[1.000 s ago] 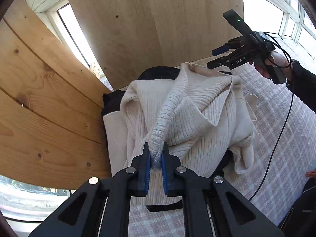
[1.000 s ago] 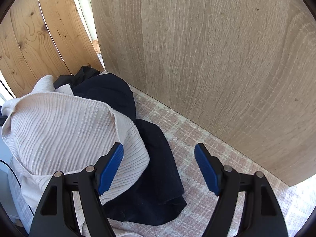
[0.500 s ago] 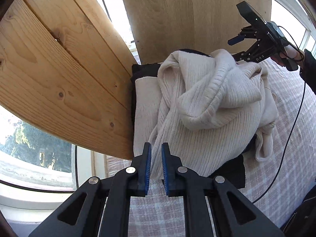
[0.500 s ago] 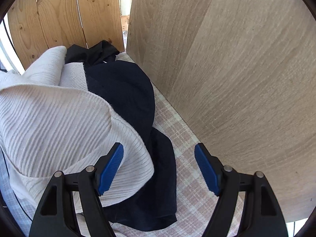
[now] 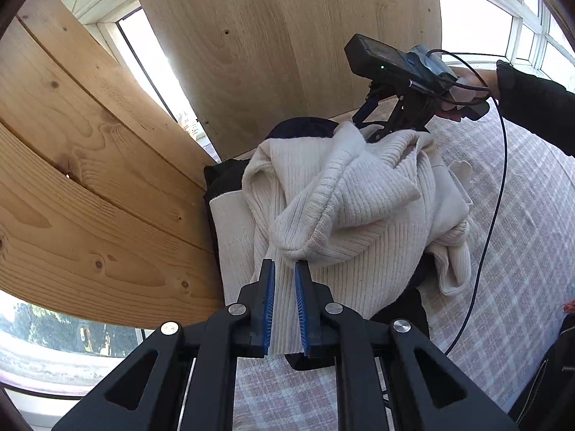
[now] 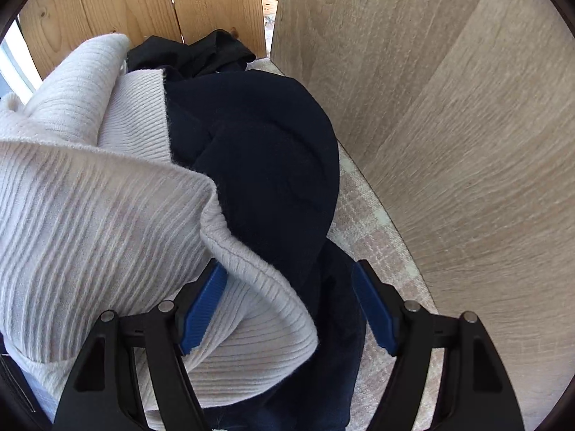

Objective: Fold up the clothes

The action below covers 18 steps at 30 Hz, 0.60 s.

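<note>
A cream ribbed sweater [image 5: 359, 208] lies bunched on a dark navy garment [image 6: 269, 151] on the checked cloth. My left gripper [image 5: 285, 265] is at the pile's near side, jaws almost together, and a fold of the sweater runs down to a point pinched at its very tips. My right gripper [image 6: 291, 287] hangs over the far side of the pile, held by a hand [image 5: 474, 79]. Its jaws are closing, and the sweater [image 6: 90, 197] has its hem and some navy cloth between them. The pads are not pressing on either.
Pine planks [image 5: 90, 179] wall off the left and a pale wood board [image 5: 287, 54] stands behind the pile, close beside the right gripper as the board [image 6: 449, 107]. The checked cloth [image 5: 521, 233] stretches to the right. A black cable [image 5: 499, 179] hangs across it.
The right gripper has dropped toward the pile and its jaws have narrowed around the sweater's hem. The left view swung aside and back, with the sweater fold still at its tips.
</note>
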### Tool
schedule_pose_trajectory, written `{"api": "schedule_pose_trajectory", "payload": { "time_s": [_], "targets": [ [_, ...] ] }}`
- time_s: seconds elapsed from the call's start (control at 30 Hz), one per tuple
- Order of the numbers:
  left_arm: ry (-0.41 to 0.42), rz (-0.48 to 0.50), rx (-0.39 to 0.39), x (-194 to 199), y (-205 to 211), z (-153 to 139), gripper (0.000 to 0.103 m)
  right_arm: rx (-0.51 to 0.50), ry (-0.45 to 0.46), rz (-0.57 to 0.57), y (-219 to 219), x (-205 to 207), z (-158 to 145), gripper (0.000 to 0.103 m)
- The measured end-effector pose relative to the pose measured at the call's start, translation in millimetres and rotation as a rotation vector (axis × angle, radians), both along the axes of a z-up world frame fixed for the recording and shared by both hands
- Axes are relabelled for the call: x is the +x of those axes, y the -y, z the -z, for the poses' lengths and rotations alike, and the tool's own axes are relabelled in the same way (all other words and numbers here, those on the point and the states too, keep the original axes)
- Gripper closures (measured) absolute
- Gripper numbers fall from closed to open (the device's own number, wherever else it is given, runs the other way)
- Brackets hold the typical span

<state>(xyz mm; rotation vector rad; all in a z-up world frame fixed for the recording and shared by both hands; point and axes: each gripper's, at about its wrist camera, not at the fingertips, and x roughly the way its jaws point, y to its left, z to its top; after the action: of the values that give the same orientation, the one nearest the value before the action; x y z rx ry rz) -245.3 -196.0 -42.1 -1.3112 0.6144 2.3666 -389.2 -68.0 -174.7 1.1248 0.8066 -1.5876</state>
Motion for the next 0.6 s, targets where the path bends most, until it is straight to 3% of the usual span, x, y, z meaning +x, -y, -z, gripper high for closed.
{"api": "schedule_pose_trajectory", "payload": {
  "time_s": [0.07, 0.17, 0.3, 0.33, 0.4, 0.47, 0.57, 0.6],
  "targets": [
    [-0.002, 0.036, -0.025, -2, -6, -1, 0.084, -0.008, 0.025, 0.005, -4, 1, -3, 0.073],
    [-0.005, 0.086, -0.052, -1, -13, -5, 0.081, -0.009, 0.002, 0.009, -11, 7, -7, 0.089],
    [-0.003, 0.138, -0.017, -3, -14, -14, 0.078, -0.047, 0.004, 0.032, -23, 11, -15, 0.092],
    [-0.002, 0.149, -0.007, -6, -15, -15, 0.073, -0.056, 0.003, 0.037, -27, 11, -17, 0.093],
    [0.001, 0.172, -0.039, -14, -21, -9, 0.066, -0.072, 0.002, 0.047, -33, 13, -22, 0.093],
    [0.020, 0.179, -0.061, -24, -25, 1, 0.066, -0.079, 0.002, 0.058, -38, 15, -25, 0.095],
    [0.049, 0.175, -0.048, -33, -28, 10, 0.075, -0.095, -0.016, 0.075, -48, 20, -34, 0.095],
    [0.046, 0.173, -0.044, -33, -29, 10, 0.085, -0.105, -0.019, 0.084, -52, 22, -38, 0.095]
  ]
}}
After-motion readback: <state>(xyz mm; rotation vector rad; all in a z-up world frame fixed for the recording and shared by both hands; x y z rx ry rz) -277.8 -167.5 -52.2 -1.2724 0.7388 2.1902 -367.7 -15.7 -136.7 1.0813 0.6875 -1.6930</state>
